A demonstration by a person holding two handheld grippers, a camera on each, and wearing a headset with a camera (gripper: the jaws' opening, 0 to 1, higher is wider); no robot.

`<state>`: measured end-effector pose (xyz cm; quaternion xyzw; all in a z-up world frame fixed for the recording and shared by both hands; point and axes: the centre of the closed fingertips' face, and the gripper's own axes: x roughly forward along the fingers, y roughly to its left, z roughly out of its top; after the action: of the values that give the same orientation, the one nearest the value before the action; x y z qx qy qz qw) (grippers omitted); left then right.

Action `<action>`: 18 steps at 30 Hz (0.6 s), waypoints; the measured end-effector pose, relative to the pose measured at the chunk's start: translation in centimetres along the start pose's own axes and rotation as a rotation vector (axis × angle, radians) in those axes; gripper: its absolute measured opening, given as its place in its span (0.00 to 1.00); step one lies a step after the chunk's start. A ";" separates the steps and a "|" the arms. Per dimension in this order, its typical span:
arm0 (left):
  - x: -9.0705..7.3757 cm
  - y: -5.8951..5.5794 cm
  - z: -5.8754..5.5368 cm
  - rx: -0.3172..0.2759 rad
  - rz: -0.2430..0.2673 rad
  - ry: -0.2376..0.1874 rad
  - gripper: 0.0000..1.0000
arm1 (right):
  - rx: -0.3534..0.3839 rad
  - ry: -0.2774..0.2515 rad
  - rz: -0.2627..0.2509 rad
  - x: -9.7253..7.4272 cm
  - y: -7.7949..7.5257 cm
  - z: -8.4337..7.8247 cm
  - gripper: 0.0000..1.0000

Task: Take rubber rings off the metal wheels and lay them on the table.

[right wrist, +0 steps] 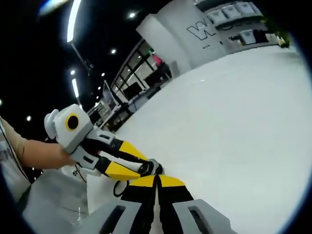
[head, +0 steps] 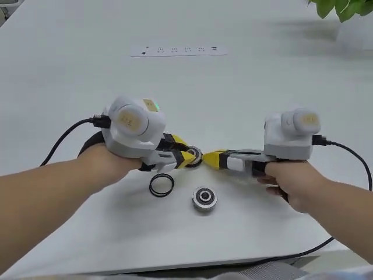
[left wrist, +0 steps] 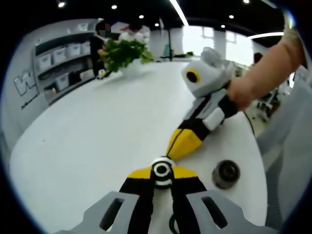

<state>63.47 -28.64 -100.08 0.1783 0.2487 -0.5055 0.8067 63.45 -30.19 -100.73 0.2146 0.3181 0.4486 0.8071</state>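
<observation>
Left hand-held gripper (head: pixel 187 157) clamped on a small silver metal wheel with a black rubber ring (head: pixel 194 156), low over the white surface (head: pixel 245 87).

My left jaws, tipped in yellow, were closed narrow on that wheel, which sat between their tips in the left gripper view. My right hand-held gripper (head: pixel 211 158) came in from 3 o'clock with its jaws pressed together and its tips just beside the wheel; I could not tell whether they pinched the ring. A loose black rubber ring (head: pixel 161 185) lay flat on the surface at 7 o'clock from the held wheel. A second silver metal wheel with its black ring on (head: pixel 204 198) lay at 6 o'clock, near the loose ring but apart from it. A white power strip (head: pixel 178 51) lay far off at 12 o'clock, and a green leafy plant (head: pixel 341 7) stood between 1 and 2 o'clock.
</observation>
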 end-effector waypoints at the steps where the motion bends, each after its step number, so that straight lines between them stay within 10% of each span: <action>1: 0.0 0.0 0.0 0.000 0.003 0.000 0.13 | 0.024 -0.009 0.003 0.0 0.1 0.0 0.00; 18: 0.0 -0.1 0.1 -0.001 0.022 0.006 0.13 | 0.060 -0.031 0.031 0.2 1.7 0.3 0.00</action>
<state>63.35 -28.74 -100.01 0.1821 0.2495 -0.4959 0.8116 62.81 -29.17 -99.50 0.2508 0.3153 0.4479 0.7981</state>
